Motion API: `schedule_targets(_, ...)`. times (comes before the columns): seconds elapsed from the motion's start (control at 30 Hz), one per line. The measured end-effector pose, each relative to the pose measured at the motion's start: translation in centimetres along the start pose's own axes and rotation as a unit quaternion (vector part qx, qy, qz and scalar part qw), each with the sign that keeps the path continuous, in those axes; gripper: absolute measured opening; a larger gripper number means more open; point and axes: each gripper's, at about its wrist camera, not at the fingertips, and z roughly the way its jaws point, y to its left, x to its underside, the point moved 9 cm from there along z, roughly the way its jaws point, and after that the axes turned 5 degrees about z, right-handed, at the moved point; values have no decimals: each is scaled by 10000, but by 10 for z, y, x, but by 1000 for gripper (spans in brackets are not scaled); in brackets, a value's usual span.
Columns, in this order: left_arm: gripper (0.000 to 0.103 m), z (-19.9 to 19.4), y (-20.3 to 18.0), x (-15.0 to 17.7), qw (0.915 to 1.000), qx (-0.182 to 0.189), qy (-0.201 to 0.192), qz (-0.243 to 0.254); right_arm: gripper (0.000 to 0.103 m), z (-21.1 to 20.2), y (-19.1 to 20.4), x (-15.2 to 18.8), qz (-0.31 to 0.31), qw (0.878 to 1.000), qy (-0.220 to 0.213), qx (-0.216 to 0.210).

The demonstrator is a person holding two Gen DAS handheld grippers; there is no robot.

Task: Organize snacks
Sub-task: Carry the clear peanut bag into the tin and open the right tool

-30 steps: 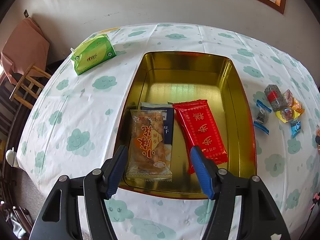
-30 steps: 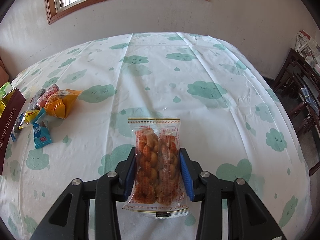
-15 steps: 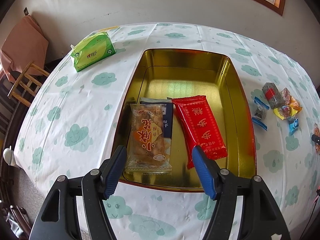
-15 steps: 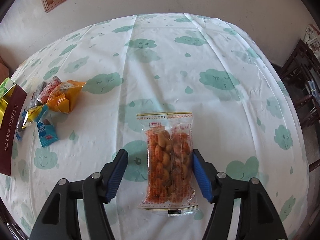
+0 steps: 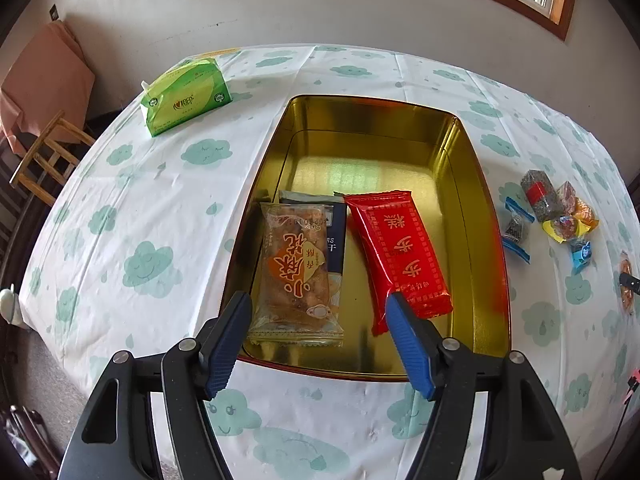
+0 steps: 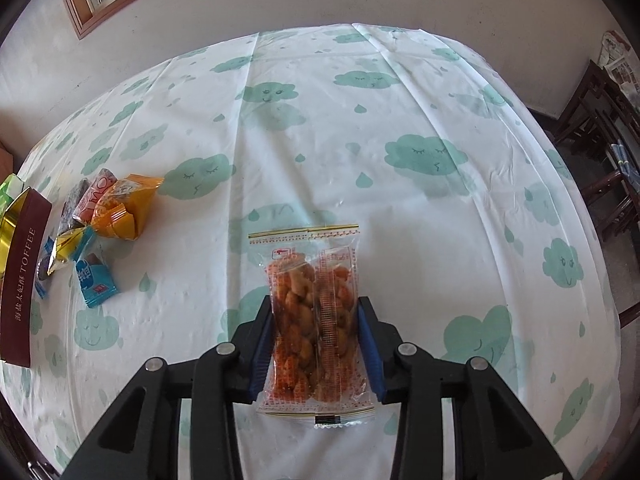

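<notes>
Closing on the twisted-snack packet [image 6: 316, 320], the right gripper [image 6: 316, 336] is pinching its long sides. The packet's long axis is running along the fingers, pointing away. The left gripper [image 5: 320, 334] is hanging wide open, empty, over the gold tin [image 5: 472, 208].

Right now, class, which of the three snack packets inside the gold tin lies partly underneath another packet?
The dark navy packet: the clear packet of brown pastry overlaps it, leaving only its top and right edge visible. The red foil packet lies alone, uncovered.

Tin [image 5: 464, 168]: open, gold inside.
Red packet [image 5: 396, 256], clear biscuit packet [image 5: 296, 272]: flat inside tin.
Orange twist packet [image 6: 316, 320]: right of tin.
</notes>
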Motion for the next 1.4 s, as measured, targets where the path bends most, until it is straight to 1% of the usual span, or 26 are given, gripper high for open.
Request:
schedule_targets(0.03,72,0,1,1,10000,38,5,-42,39,-1,3,0,-6,10000,-41,28)
schedule_targets(0.07,74,0,3,2,10000,56,-4,-79,39,-3,5,0,-8,9999,-98,44)
schedule_targets(0.2,78,-2,12,3,9996,96,-73,-241,39,-12,18,0,41,9996,-291,25)
schedule_targets(0.27,78,-3,17,4,9994,121,-100,-323,39,-22,31,-2,-2,9991,-427,-37)
schedule_targets(0.4,86,-6,25,5,9987,109,-173,-458,39,-39,65,-5,-133,9975,-628,-293)
schedule_targets(0.53,91,-11,34,7,9981,89,-261,-545,39,-54,111,-3,-374,9948,-722,-620)
schedule_targets(0.8,94,-15,64,14,9962,-72,-307,-806,39,-72,211,13,-938,9843,-713,-1312)
schedule_targets(1.0,97,-17,91,23,9942,-292,-307,-985,39,-80,290,31,-1345,9724,-605,-1807)
schedule_targets(1.2,97,-19,115,31,9919,-559,-279,-1109,39,-82,350,51,-1638,9625,-481,-2111)
schedule_targets(1.3,97,-19,122,34,9913,-572,-261,-1159,39,-78,375,60,-1789,9587,-400,-2174)
schedule_targets(1.4,97,-18,127,36,9908,-607,-232,-1189,39,-75,391,65,-1911,9565,-354,-2175)
